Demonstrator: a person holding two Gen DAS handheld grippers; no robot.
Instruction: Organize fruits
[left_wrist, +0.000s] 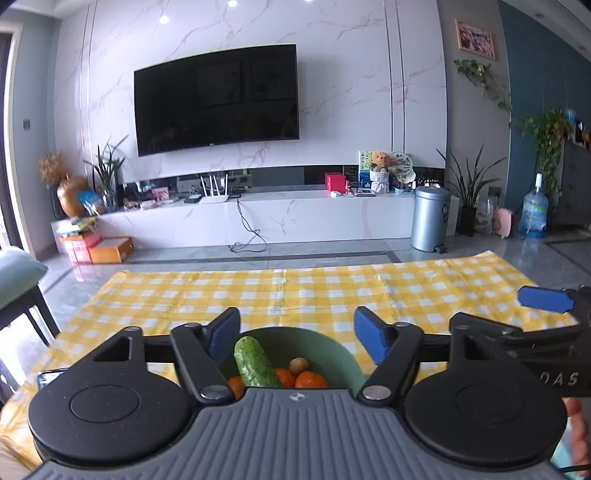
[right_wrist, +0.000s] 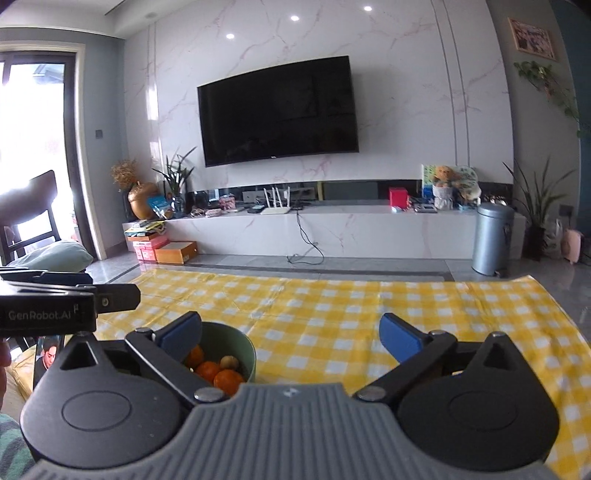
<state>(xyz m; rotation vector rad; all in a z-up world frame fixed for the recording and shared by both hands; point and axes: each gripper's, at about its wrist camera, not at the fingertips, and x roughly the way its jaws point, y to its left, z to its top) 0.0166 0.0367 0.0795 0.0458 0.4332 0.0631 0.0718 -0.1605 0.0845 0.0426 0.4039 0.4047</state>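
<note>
In the left wrist view, the left gripper (left_wrist: 295, 332) is being held with its jaws spread wide and nothing between them. Below it, a green bowl (left_wrist: 332, 345) is sitting near the front edge of the yellow checked cloth (left_wrist: 332, 291); its near rim is being hidden by the gripper body. A cucumber (left_wrist: 255, 363), oranges (left_wrist: 310, 379) and a small brownish fruit (left_wrist: 298, 364) are lying inside.

In the right wrist view, the right gripper (right_wrist: 291, 332) is likewise being held wide open and empty. The bowl (right_wrist: 240, 347) is being partly covered by its left finger, and the cucumber is hidden.
</note>
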